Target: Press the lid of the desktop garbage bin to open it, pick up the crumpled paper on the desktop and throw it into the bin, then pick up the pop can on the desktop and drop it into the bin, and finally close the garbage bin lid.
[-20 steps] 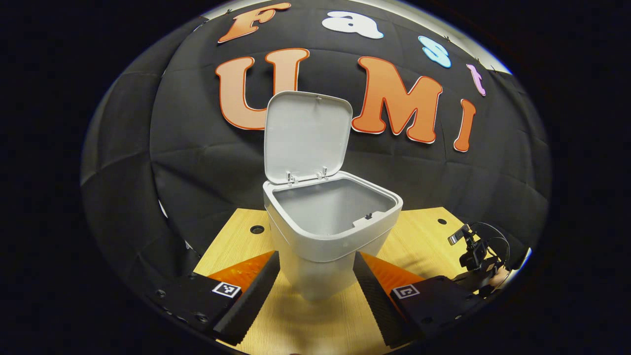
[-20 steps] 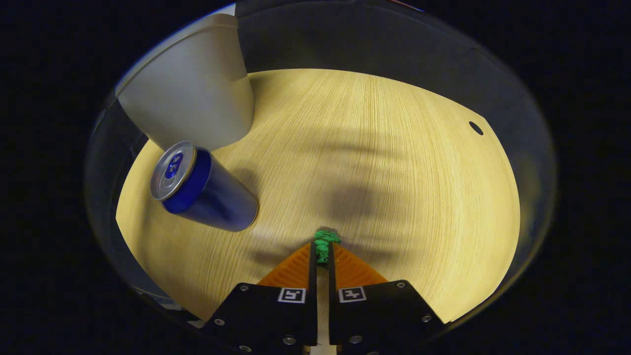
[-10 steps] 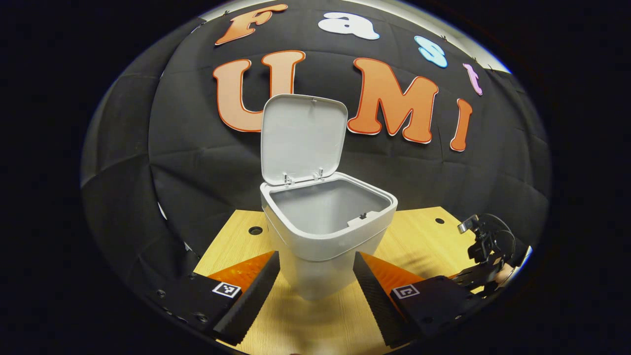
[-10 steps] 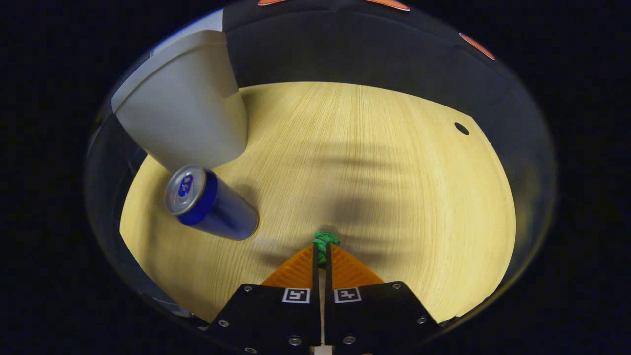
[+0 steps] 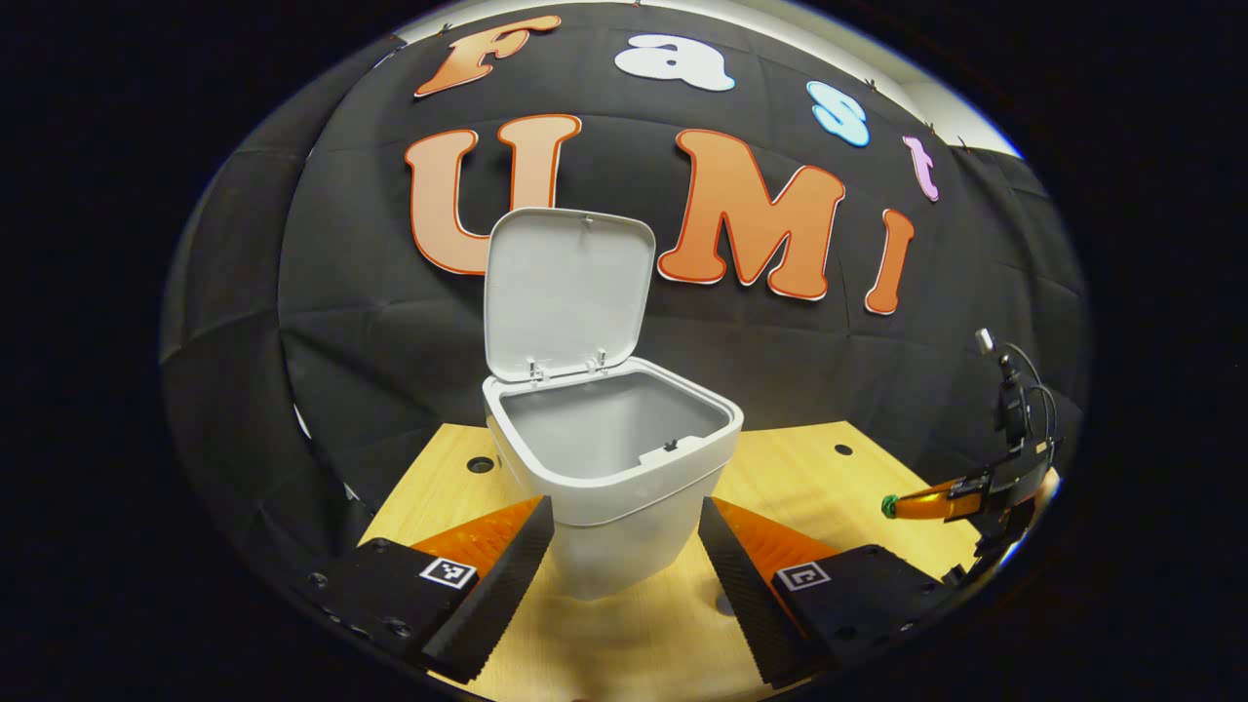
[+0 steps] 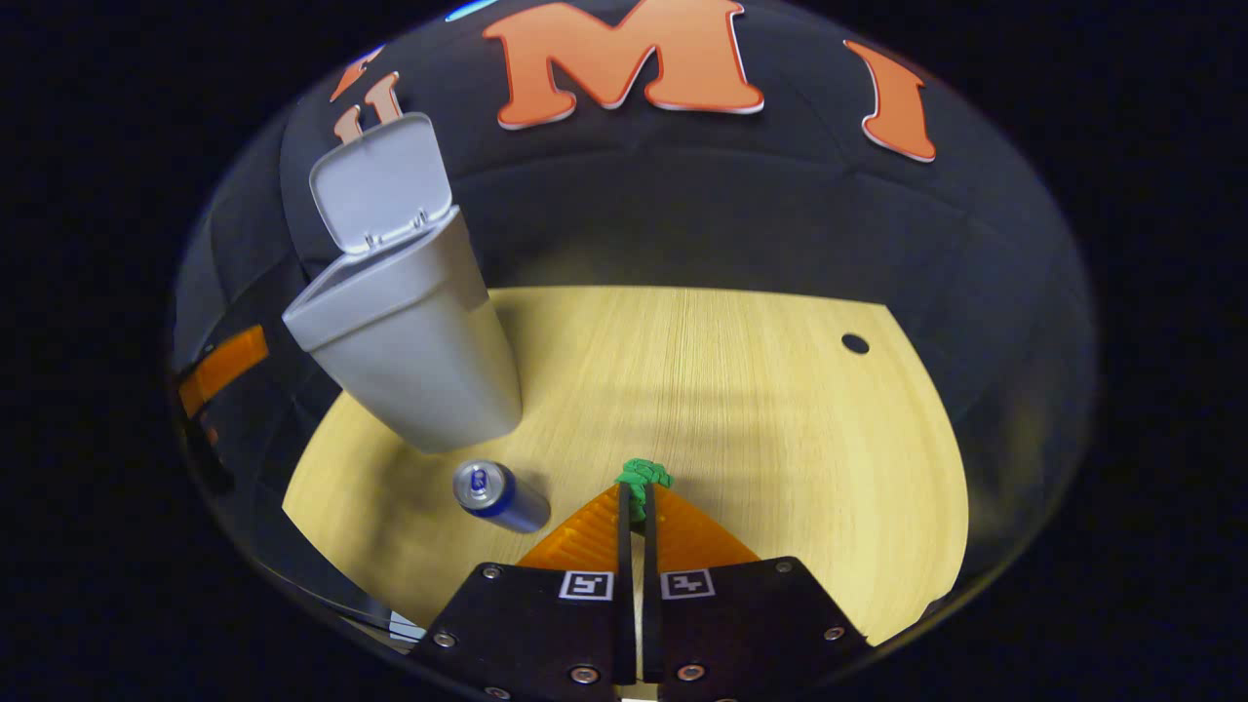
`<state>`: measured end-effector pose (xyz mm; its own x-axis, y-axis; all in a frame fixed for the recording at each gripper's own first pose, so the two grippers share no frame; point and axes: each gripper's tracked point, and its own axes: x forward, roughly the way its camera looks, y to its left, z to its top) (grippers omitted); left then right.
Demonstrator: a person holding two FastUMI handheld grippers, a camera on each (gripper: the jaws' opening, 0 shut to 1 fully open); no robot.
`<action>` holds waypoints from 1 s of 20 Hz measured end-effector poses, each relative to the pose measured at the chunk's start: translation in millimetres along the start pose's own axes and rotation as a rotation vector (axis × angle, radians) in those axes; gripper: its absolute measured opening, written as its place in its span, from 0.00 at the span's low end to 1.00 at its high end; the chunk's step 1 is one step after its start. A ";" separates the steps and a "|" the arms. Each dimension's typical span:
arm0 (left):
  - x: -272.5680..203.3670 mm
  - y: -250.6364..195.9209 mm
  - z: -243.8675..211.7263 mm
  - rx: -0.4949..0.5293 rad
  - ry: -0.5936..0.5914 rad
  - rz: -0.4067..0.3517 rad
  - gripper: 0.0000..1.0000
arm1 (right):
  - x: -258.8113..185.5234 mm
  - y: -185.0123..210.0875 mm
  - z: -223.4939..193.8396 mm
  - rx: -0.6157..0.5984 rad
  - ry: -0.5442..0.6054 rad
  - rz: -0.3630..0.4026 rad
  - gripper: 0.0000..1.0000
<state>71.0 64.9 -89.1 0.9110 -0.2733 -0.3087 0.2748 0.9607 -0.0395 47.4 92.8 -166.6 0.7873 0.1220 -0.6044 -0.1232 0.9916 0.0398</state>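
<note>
You are carrying the crumpled paper [image 6: 639, 480], a small green wad, pinched at the very tips of your right gripper [image 6: 636, 497]; its fingers are squeezing almost together with just the wad between them. The same wad is peeking from those tips at the right of the left gripper view, above the desk's [image 6: 741, 409] right edge.

The garbage bin [image 5: 609, 468] is standing near the desk's back-left corner with its lid [image 5: 568, 291] tipped up and back, so the mouth is wide open for you. Your left gripper [image 5: 624, 546] is spread wide with a finger on either side of the bin's lower body; whether either finger is touching the wall I cannot tell, and it is gripping nothing.

The pop can [image 6: 499, 494] is lying on its side on the desk, just in front of the bin's base, between your paper and the bin.

My read: you are mid-transfer, with the drop not yet made. Keeping that pinch firm matters, since only the fingertips are holding the wad. Aim to be travelling high enough to pass over the can and the front rim, then letting go only once the tips are well inside the opening, away from the upright lid, so a bump is not knocking it shut. Keeping the left gripper beside the bin should be helping to steady it.
</note>
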 end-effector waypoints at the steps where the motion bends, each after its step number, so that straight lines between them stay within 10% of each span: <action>1: -2.1 -2.7 3.8 -0.010 -0.006 -0.007 0.95 | -15.2 1.2 18.0 0.000 -0.029 0.005 0.03; 10: -20.5 -2.6 9.6 0.021 -0.033 -0.007 0.95 | -79.2 58.9 161.5 -0.126 -0.297 0.130 0.02; 20: -51.8 22.7 -9.7 -0.018 -0.022 0.039 0.95 | -28.6 190.3 228.4 -0.265 -0.371 0.312 0.03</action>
<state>27.1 101.3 -83.2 0.9277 -0.2361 -0.2891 0.2332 0.9714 -0.0447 139.4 287.8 40.0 0.8433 0.4628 -0.2732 -0.4947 0.8671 -0.0584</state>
